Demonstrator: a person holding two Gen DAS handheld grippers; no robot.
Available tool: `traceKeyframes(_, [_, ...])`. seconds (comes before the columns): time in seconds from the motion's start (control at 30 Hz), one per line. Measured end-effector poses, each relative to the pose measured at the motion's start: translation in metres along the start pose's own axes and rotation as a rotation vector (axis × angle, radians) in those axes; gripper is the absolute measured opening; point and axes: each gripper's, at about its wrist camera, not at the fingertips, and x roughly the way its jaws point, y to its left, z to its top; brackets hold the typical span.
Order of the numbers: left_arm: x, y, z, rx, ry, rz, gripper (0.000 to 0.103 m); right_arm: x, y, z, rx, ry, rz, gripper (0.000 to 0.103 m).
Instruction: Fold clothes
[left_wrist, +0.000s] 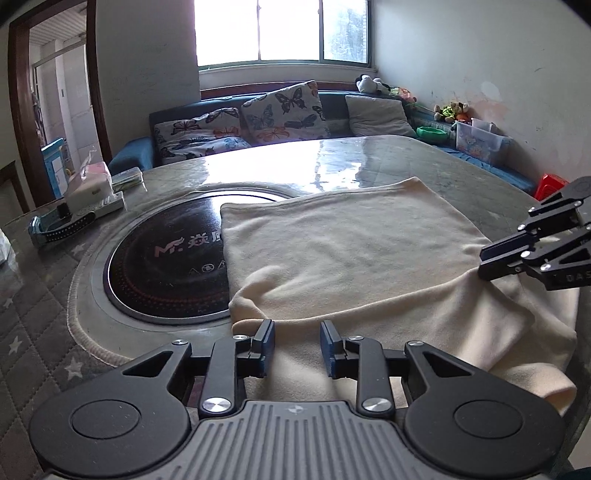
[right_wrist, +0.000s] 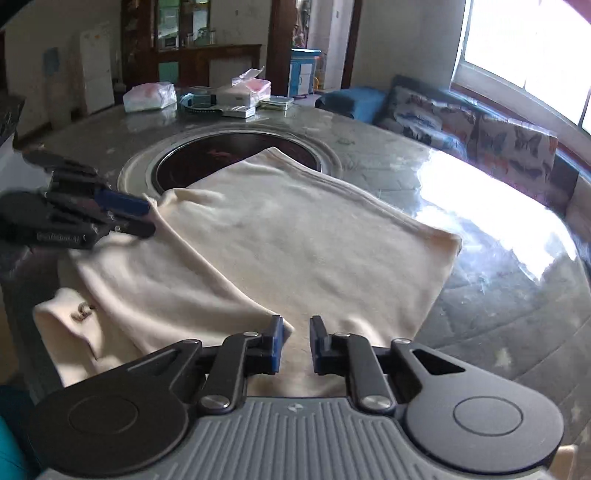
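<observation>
Both grippers apart at near edge of cream garment (left_wrist: 351, 258), part-folded on table (left_wrist: 369, 155).
L gripper (left_wrist: 297, 345) & R gripper (right_wrist: 295, 345) grip nothing; likely risk: loose flap slips, fold skews over cooktop (left_wrist: 166, 266).

Both tools look alike. The left gripper (left_wrist: 297, 345) and the right gripper (right_wrist: 295, 343) each have a ribbed grey body with a small round emblem, two black disc-shaped housings, black linkage arms joined by silver screws, and black fingers (left_wrist: 266, 343) faced with blue pads (right_wrist: 277, 341).
</observation>
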Motion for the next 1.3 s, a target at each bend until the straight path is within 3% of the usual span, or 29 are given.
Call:
traceKeyframes(0.17, [0.002,-0.003,0.0,0.015,-0.001,0.008,0.03,-0.018,0.016,-0.005,-0.034,-0.042,0.057,0.015])
traceKeyframes(0.23, [0.002,-0.004,0.0,0.019,-0.001,0.013,0.03,-0.015,0.026,-0.011,-0.055,-0.016,0.089,0.015])
traceKeyframes(0.37, [-0.001,-0.007,-0.001,0.038,-0.002,0.022,0.03,-0.015,0.036,-0.026,-0.086,0.007,0.055,0.015])
traceKeyframes(0.47, [-0.006,-0.011,0.003,0.035,-0.011,0.018,0.031,-0.036,0.027,-0.034,-0.01,-0.035,0.036,0.015])
traceKeyframes(0.57, [-0.013,-0.019,0.007,0.034,-0.027,-0.009,0.031,-0.059,0.008,-0.046,0.078,-0.068,-0.052,0.018])
traceKeyframes(0.73, [-0.02,-0.042,0.013,0.062,-0.049,-0.056,0.04,-0.086,-0.04,-0.077,0.284,-0.094,-0.235,0.023])
traceKeyframes(0.8, [-0.021,-0.05,0.014,0.071,-0.049,-0.072,0.041,-0.095,-0.063,-0.095,0.386,-0.101,-0.342,0.03])
traceKeyframes(0.93, [-0.02,-0.062,0.014,0.092,-0.043,-0.085,0.043,-0.108,-0.101,-0.127,0.564,-0.112,-0.472,0.032])
traceKeyframes(1.07, [-0.02,-0.068,0.013,0.094,-0.03,-0.082,0.045,-0.112,-0.125,-0.148,0.681,-0.127,-0.544,0.032])
traceKeyframes(1.3, [-0.022,-0.075,0.015,0.108,-0.024,-0.077,0.046,-0.104,-0.144,-0.166,0.808,-0.186,-0.558,0.032])
